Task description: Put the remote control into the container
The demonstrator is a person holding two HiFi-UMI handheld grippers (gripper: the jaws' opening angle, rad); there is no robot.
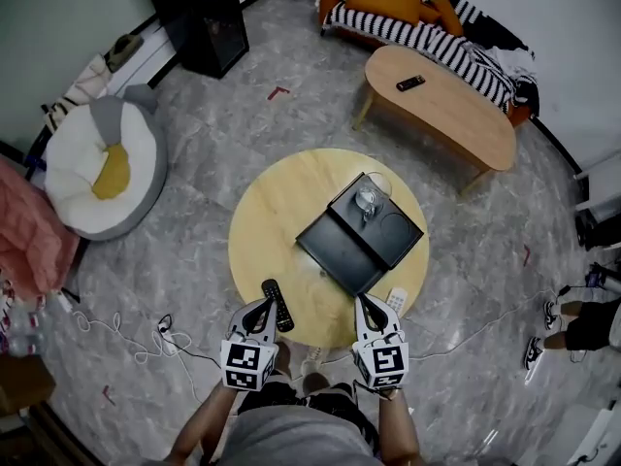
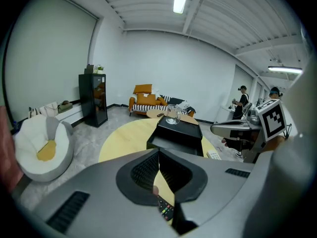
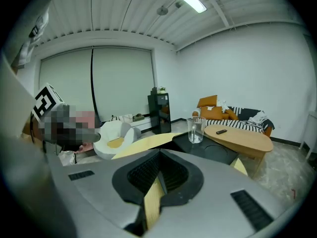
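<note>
A black remote control lies on the near left part of the round yellow table. My left gripper hovers just beside and over it, jaws shut with nothing between them. In the left gripper view the remote shows below the closed jaws. The black container stands mid-table with a glass on its far part. A white remote rests by the near right rim, next to my right gripper, whose jaws are shut and hold nothing.
An oval wooden coffee table carrying another black remote stands beyond, before a striped sofa. A white beanbag and black cabinet are on the left. Cables trail on the floor; a person sits far right.
</note>
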